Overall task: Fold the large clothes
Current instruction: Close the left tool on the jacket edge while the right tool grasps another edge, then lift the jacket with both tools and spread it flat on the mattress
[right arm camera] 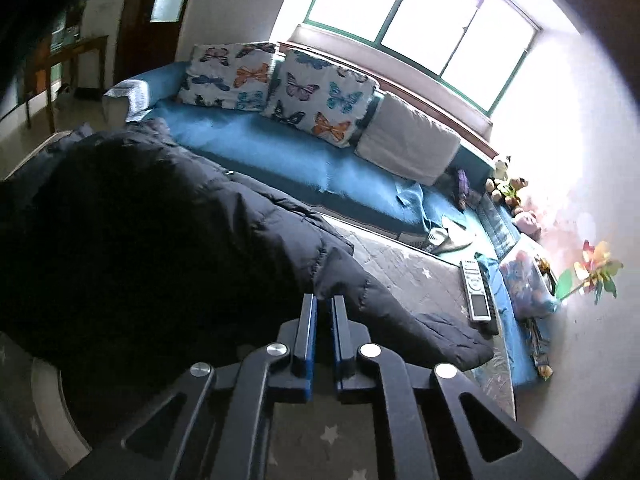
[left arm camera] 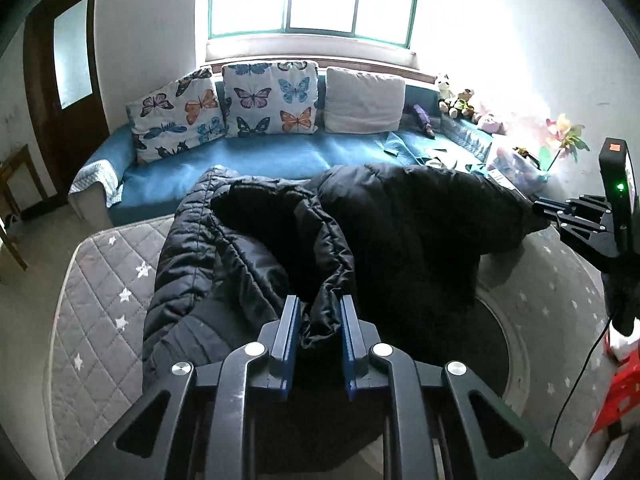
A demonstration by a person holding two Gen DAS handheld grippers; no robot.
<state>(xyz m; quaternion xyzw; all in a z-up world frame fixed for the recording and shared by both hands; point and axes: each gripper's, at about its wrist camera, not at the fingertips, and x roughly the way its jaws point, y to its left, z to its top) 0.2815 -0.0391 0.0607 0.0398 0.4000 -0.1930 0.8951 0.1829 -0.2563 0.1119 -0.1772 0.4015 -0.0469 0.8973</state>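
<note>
A black quilted jacket [left arm camera: 320, 240] lies heaped on a star-patterned mat [left arm camera: 104, 280] before a blue sofa [left arm camera: 248, 164]. The left gripper [left arm camera: 319, 312] pinches a near fold; the right gripper [right arm camera: 324, 312] clamps the sleeve edge, with bare mat showing either side.

no legible text, labels, brands or numbers anywhere
</note>
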